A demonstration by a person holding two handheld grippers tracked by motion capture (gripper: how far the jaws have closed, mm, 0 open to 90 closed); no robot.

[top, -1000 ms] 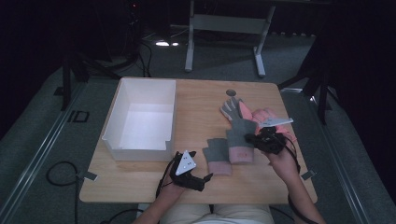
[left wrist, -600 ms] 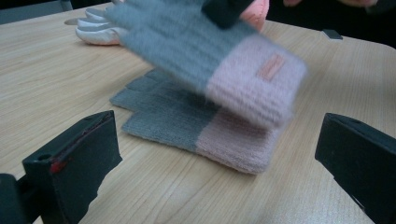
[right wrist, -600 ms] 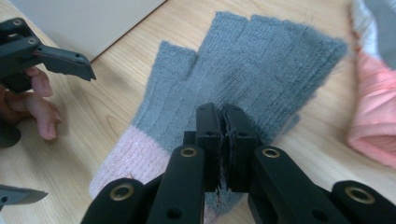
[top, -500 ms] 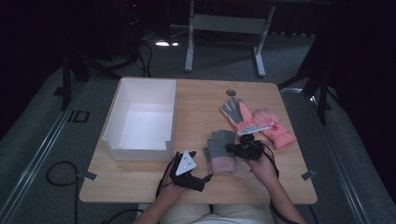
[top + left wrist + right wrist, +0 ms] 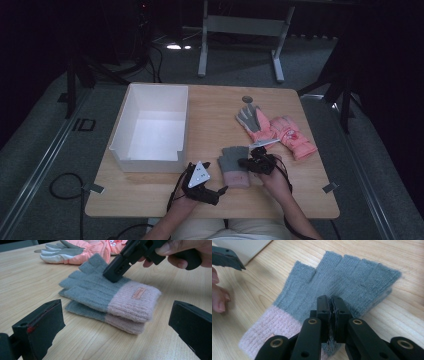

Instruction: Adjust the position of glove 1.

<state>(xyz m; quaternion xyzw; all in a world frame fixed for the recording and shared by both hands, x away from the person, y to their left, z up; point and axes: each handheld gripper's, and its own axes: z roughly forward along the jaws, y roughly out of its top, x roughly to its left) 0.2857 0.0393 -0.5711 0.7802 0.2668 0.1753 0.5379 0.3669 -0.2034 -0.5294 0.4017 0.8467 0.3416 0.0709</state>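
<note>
Nearest to me, my left gripper (image 5: 202, 186) rests at the table's (image 5: 210, 125) near edge, about 6 o'clock, its jaws spread wide with nothing between them; in its own view they frame the knit gloves from either side without touching.

Just beyond, toward 5 o'clock of the table's middle, lie the fingerless gloves (image 5: 235, 165), a pair stacked one on the other. They are grey over the fingers and palm with pale pink ribbed cuffs, and the top cuff carries a small tan label (image 5: 139, 293). Their long axis runs near to far: cuffs toward me at 6 o'clock, cut-off finger ends toward 12.

My right gripper (image 5: 251, 162) sits on the top glove from the 3 o'clock side. Its jaws are pressed together, pinching a fold of the grey knit (image 5: 331, 340) between the pads.

Farther off, at about 1 o'clock, pink padded gloves (image 5: 280, 131) with grey palms lie flat. At 10 o'clock stands a white bin (image 5: 150, 127).
</note>
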